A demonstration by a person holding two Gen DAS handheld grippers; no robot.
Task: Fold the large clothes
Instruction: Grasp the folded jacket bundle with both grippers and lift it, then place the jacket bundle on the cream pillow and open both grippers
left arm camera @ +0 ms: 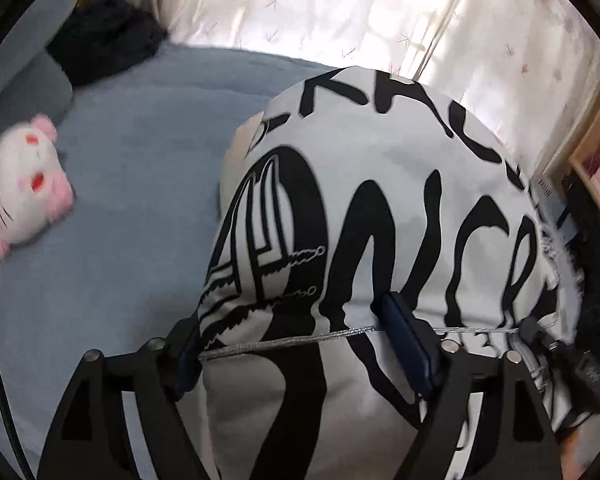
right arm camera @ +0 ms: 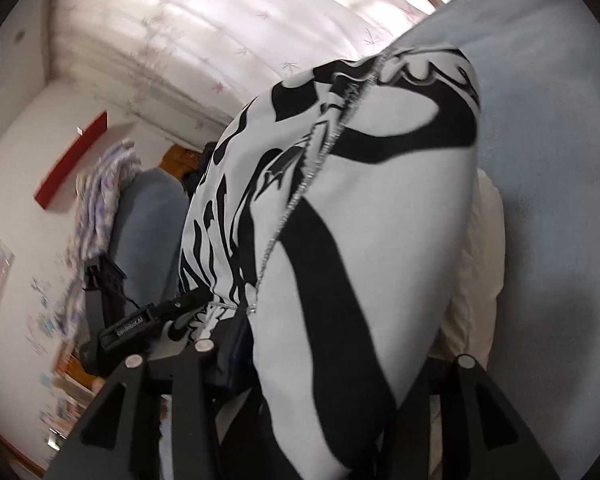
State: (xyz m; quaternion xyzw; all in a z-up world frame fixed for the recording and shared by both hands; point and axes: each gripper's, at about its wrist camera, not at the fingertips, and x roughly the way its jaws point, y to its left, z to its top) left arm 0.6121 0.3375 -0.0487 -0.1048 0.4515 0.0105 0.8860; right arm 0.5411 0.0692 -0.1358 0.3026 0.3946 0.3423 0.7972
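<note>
Left claw: tilted down, jaws wide, white garment with black lettering draped between, over blue bed. Right claw: jaws part-open, garment between; grip unclear. Plush toy at 9 o'clock.

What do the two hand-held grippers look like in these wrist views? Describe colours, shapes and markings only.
Both are matte black. The left gripper has triangular cut-out finger frames, round silver studs and dark blue pads. The right gripper has the same black frames and silver studs. In its view, a small black part carries pale lettering, too blurred to read.
</note>
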